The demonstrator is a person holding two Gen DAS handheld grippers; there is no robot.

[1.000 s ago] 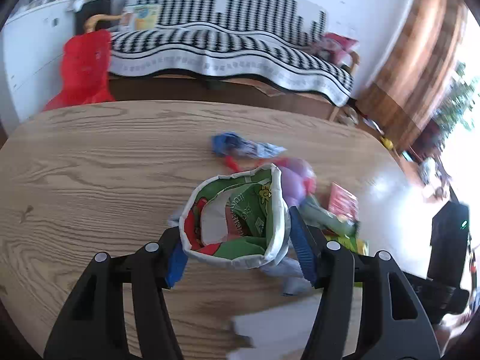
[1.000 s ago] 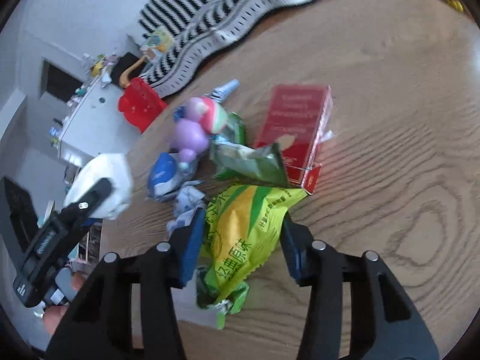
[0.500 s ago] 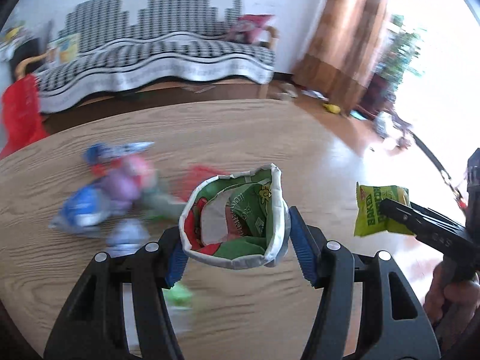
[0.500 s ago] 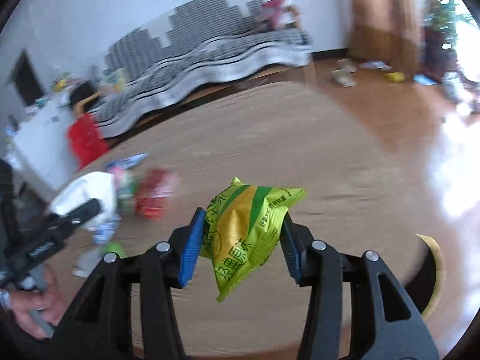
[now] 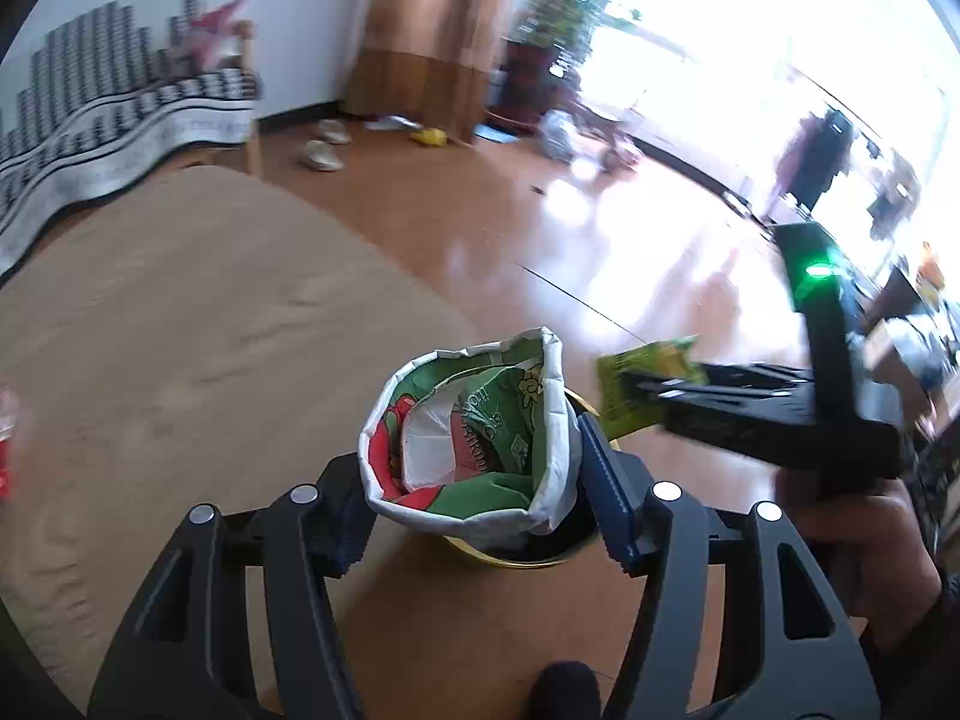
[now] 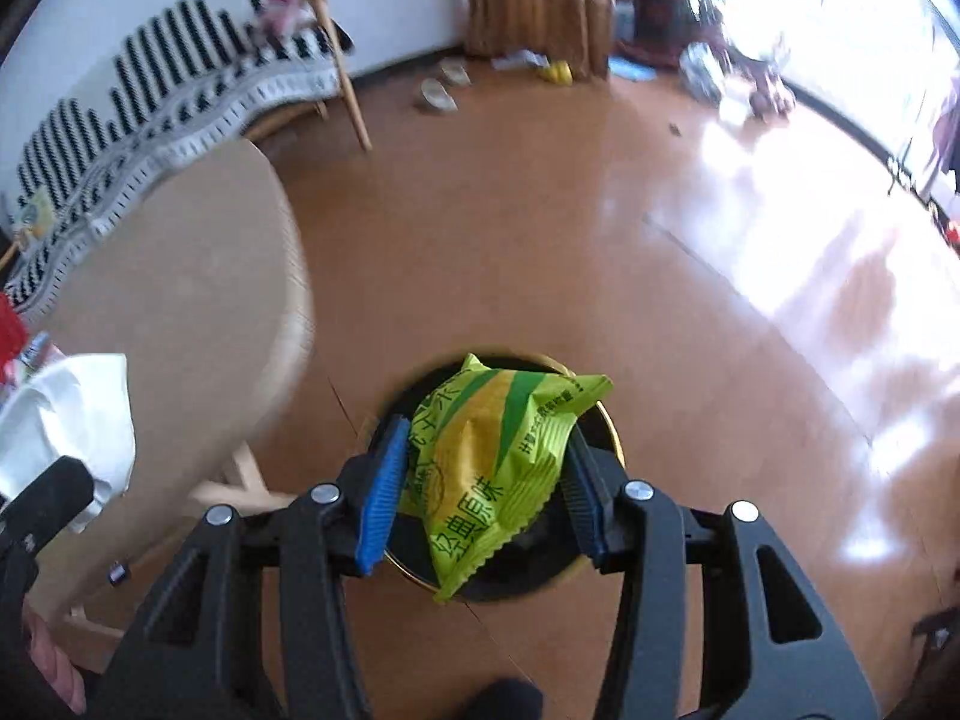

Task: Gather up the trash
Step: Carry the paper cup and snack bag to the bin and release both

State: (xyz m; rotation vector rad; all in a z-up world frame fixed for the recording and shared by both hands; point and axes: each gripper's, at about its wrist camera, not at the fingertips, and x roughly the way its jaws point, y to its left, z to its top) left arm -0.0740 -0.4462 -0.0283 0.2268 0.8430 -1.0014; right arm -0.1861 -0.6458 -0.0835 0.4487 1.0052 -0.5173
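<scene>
Two grippers, two wrappers, one bin. The left gripper [image 5: 474, 480] has its fingers clamped on a crumpled white-lined green and red snack bag [image 5: 474, 438], held right over the round black bin with a gold rim [image 6: 606, 420] on the wooden floor. The right gripper [image 6: 480, 492] has its fingers pinching a yellow-green foil snack packet [image 6: 498, 468], also directly above that bin. The packet has green Chinese print on it; I can read 原味 near the bottom, and the rest is too creased. The bag's inside shows some lettering, but it's unreadable.

Most of the bin is hidden behind the two wrappers. The round light-wood table [image 6: 198, 276] stands just left of the bin, its far side cut off. Everything behind the bin is motion-blurred: a black-and-white striped sofa cover [image 6: 180, 96] and two pale slippers [image 6: 447, 84].
</scene>
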